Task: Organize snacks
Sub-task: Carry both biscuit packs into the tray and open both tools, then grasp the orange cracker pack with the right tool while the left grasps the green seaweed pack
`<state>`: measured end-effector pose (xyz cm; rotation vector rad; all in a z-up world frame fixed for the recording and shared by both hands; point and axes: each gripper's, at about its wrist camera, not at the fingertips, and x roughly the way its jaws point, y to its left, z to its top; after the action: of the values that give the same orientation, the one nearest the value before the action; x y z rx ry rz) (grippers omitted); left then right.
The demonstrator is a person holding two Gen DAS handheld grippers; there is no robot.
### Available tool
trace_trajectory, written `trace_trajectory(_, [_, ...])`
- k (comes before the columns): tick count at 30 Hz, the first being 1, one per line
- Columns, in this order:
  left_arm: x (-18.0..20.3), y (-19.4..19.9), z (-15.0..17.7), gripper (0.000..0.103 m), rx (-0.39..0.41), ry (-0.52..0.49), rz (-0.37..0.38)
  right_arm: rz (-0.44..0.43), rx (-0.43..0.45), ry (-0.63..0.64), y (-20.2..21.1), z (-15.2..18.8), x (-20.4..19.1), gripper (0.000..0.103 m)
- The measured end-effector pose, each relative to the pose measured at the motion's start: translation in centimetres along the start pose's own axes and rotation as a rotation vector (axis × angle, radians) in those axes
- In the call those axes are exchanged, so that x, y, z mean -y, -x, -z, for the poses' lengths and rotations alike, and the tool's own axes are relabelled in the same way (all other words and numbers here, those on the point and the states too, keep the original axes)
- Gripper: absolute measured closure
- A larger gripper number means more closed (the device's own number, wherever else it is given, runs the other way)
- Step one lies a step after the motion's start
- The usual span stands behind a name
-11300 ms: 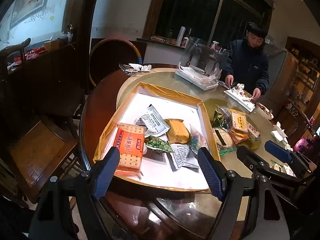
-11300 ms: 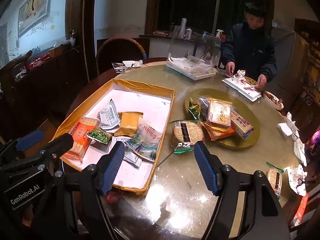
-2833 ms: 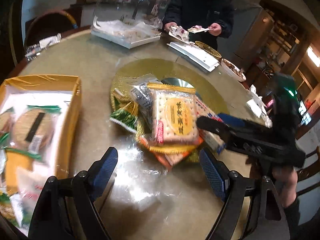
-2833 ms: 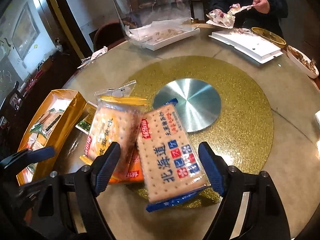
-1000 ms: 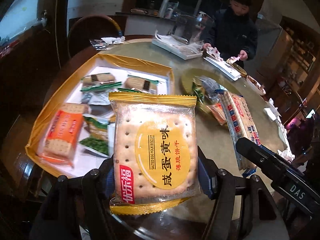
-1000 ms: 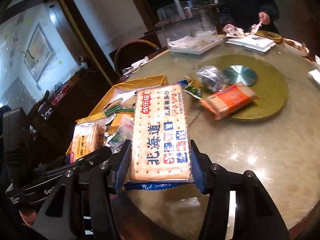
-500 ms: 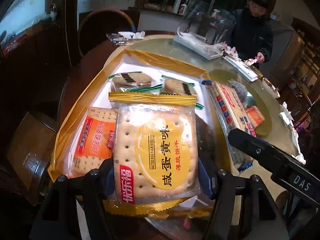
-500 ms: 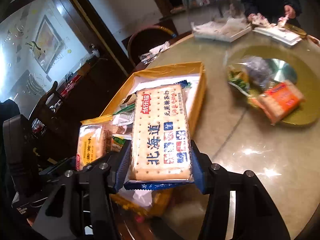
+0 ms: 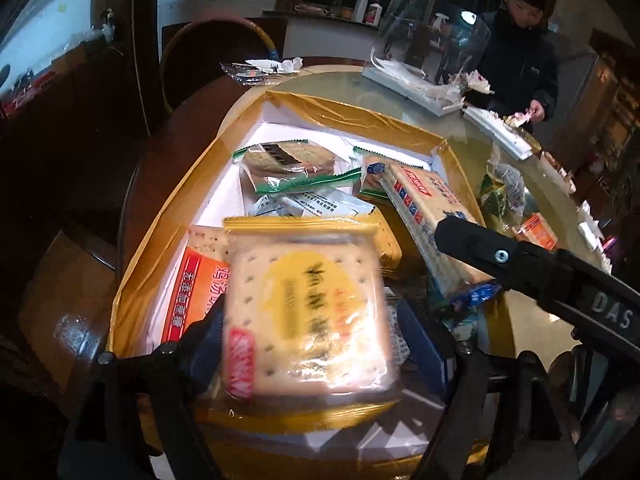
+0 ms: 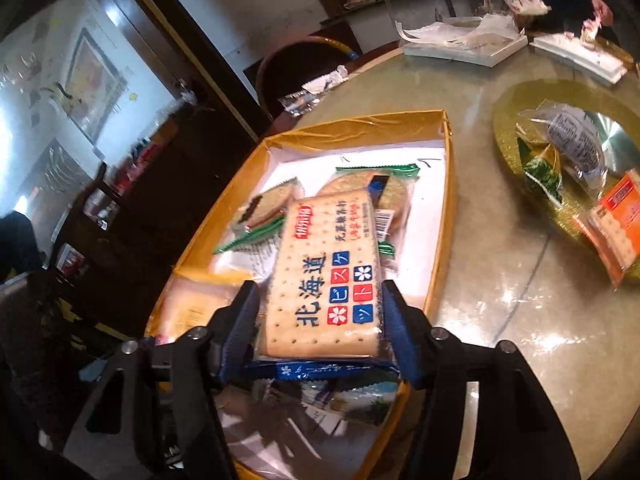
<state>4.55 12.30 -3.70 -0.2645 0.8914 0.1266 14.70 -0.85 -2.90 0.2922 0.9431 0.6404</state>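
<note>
My left tongs (image 9: 316,340) grip the yellow crackers (image 9: 306,312), right tongs (image 10: 318,320) the blue crackers (image 10: 324,276); I'd lower both flat into the box (image 10: 448,200) before letting go.

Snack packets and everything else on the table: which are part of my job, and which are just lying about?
Job:
- yellow cracker packet in left gripper
- blue cracker packet in right gripper
- gold box
- orange packet, green packet and grey packet on gold turntable

Lying about:
- white trays
- wrappers
</note>
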Motion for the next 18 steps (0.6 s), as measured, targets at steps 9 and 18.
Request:
trace_trajectory(9, [0.4,2.6,2.2,0.019,0.127,0.127,0.011,-0.070,0.111,-0.013,5.6,1.3,1.2,0.027])
trace_trajectory(18, [3.5,3.2,3.1,0.019,0.073,0.078,-0.032,-0.032,0.165,-0.017,11.3,2.8,5.9,0.024])
